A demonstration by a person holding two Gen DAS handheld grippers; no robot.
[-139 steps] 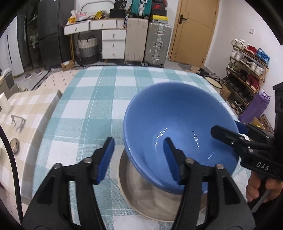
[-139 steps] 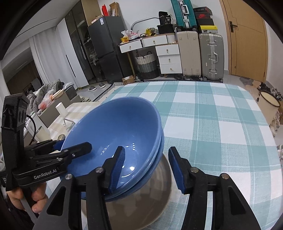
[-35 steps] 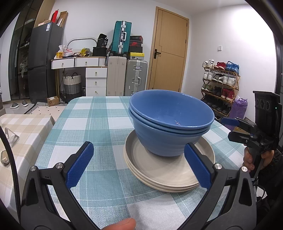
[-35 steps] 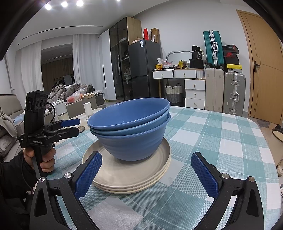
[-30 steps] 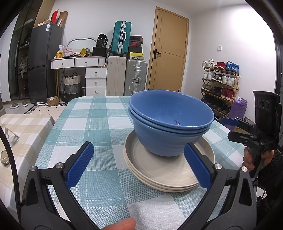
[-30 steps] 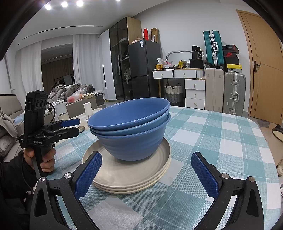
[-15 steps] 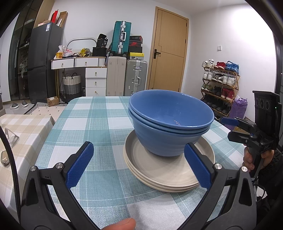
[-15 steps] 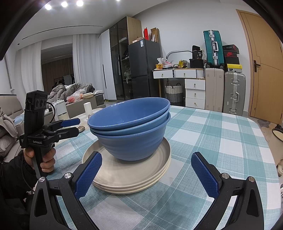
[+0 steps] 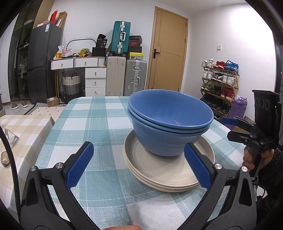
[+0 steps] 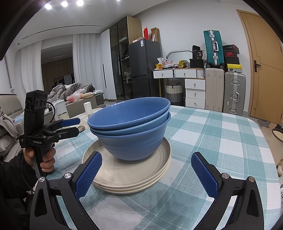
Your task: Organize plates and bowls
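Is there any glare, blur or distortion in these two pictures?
Left wrist view: sharp, small highlights inside the blue bowls, door frame bowed by fisheye. Right wrist view: ceiling lights flare white, dark corners, plates in focus.

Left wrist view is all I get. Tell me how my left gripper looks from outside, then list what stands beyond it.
Observer: In the right wrist view, the black left gripper with blue pads is open and empty, about level with the stacked blue bowls and apart from them.
Operator: Now what is behind it.
Observer: A white cylindrical roll stands upright.
Operator: Go further back.
Observer: A heap of grey bedding lies before long white curtains.
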